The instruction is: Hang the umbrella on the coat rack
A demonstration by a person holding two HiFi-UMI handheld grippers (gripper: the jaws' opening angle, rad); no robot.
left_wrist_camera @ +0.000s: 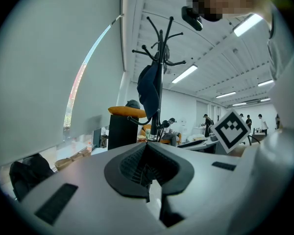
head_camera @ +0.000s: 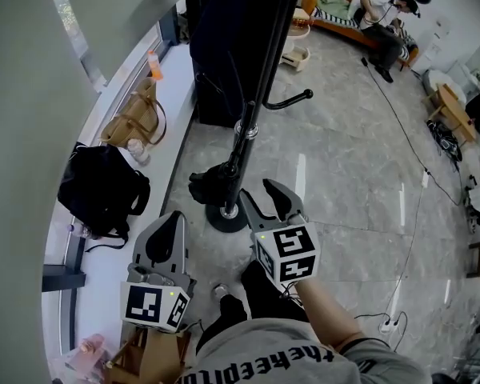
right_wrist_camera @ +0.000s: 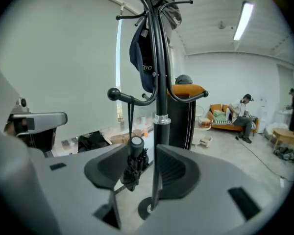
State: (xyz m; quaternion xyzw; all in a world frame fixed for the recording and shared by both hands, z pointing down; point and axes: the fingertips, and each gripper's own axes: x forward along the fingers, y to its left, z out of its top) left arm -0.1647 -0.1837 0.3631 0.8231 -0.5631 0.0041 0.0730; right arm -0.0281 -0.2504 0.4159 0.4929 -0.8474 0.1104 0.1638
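Your right gripper (head_camera: 266, 200), jaws parted and empty, is nearer than the pinched-together left gripper (head_camera: 170, 232) to the umbrella (right_wrist_camera: 133, 166) hanging upright just ahead.

grey marble floor (head_camera: 344, 174), coat rack (head_camera: 246, 130) standing

The left gripper (head_camera: 173, 218) is held level, jaws closed together, nothing gripped. The right gripper (head_camera: 266, 201) is tilted slightly downward, jaws parted, nothing clamped between them.
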